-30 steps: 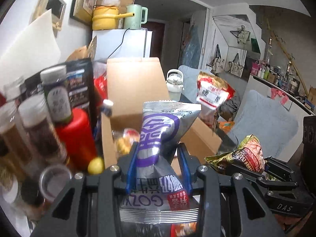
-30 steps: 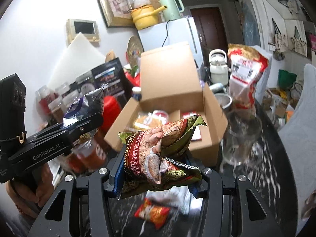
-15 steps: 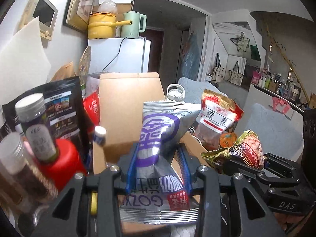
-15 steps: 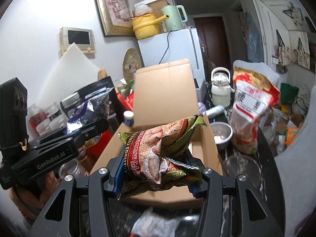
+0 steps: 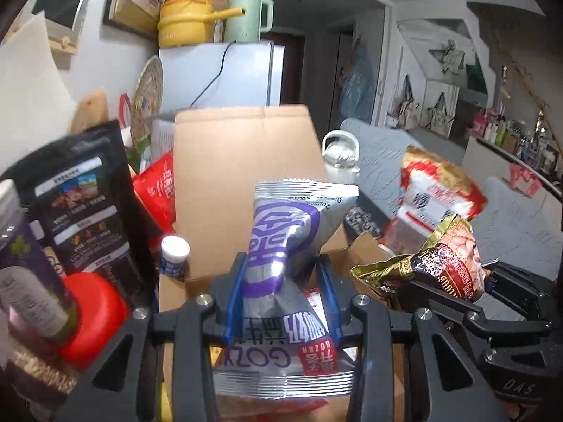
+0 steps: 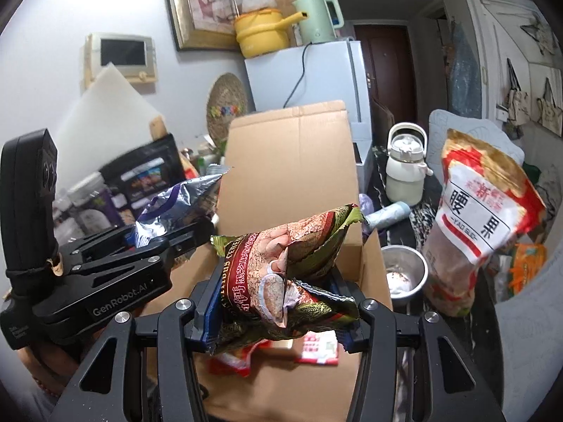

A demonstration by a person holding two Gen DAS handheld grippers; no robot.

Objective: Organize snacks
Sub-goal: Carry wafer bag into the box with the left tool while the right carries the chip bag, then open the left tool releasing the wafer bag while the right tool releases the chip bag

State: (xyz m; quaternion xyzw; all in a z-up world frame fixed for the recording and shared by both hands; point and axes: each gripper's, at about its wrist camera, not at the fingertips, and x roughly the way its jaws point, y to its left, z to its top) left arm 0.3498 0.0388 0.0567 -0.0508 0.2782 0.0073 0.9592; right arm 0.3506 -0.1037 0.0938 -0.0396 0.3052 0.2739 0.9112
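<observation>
My left gripper (image 5: 281, 274) is shut on a silver and purple snack bag (image 5: 285, 246) and holds it over the open cardboard box (image 5: 242, 161). My right gripper (image 6: 278, 299) is shut on a crumpled red, green and gold cereal bag (image 6: 281, 267), also above the box (image 6: 292, 161). Red snack packets (image 6: 316, 346) lie inside the box. The cereal bag shows at the right of the left wrist view (image 5: 447, 263). The left gripper and silver bag show at the left of the right wrist view (image 6: 176, 207).
Jars and a red-lidded container (image 5: 91, 313) and a black pouch (image 5: 84, 204) stand left of the box. A large red and white nut bag (image 6: 482, 225), a steel bowl (image 6: 404, 274) and a white kettle (image 6: 404, 172) stand to its right. A fridge (image 6: 309, 77) stands behind.
Both grippers have moved forward and lower, over the open box, each still holding its bag. The box now fills the foreground below the fingers.
</observation>
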